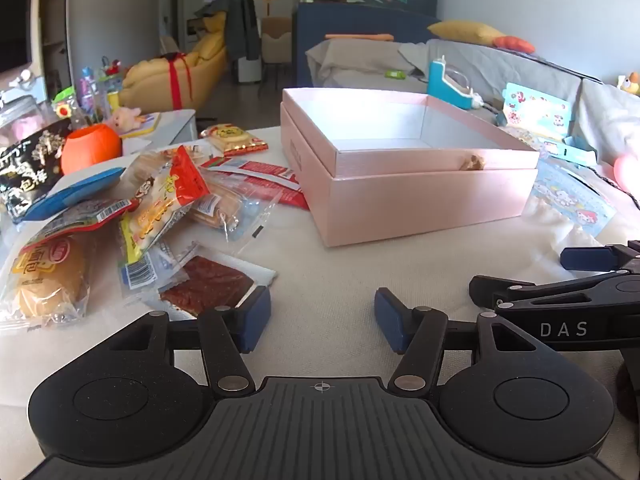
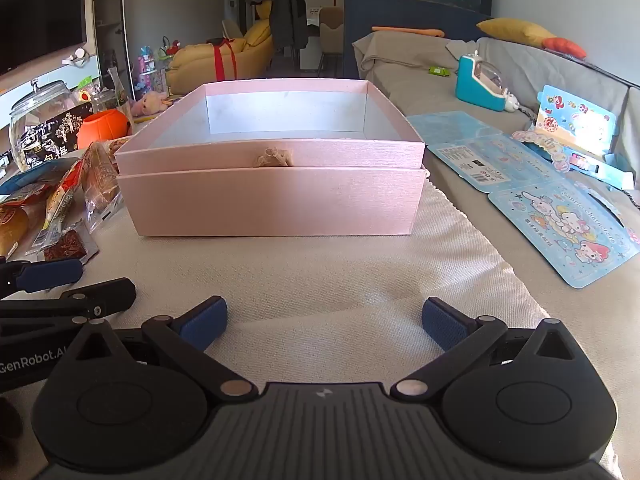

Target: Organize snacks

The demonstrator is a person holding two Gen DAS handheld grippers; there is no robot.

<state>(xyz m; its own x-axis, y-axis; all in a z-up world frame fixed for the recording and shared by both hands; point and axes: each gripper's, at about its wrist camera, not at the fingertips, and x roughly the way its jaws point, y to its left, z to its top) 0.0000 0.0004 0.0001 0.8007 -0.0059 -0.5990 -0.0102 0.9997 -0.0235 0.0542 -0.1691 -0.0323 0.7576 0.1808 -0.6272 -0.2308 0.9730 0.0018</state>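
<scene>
An open pink box (image 1: 420,200) stands on the cream cloth, its inside bare; it also shows straight ahead in the right wrist view (image 2: 272,204). A pile of snack packets lies left of it: a bread bun (image 1: 48,276), a dried meat slice (image 1: 208,286), a red-and-yellow packet (image 1: 168,196) and a round cracker pack (image 1: 234,140). My left gripper (image 1: 322,320) is open and empty, low over the cloth, its left pad beside the meat slice. My right gripper (image 2: 322,324) is open and empty in front of the box; it also shows in the left wrist view (image 1: 576,272).
An orange cup (image 1: 90,148), a black bag (image 1: 28,168) and a glass jar (image 2: 40,120) stand at the left. Blue cartoon cards (image 2: 568,216) and a teal toy (image 2: 480,80) lie to the right of the box. A sofa runs behind.
</scene>
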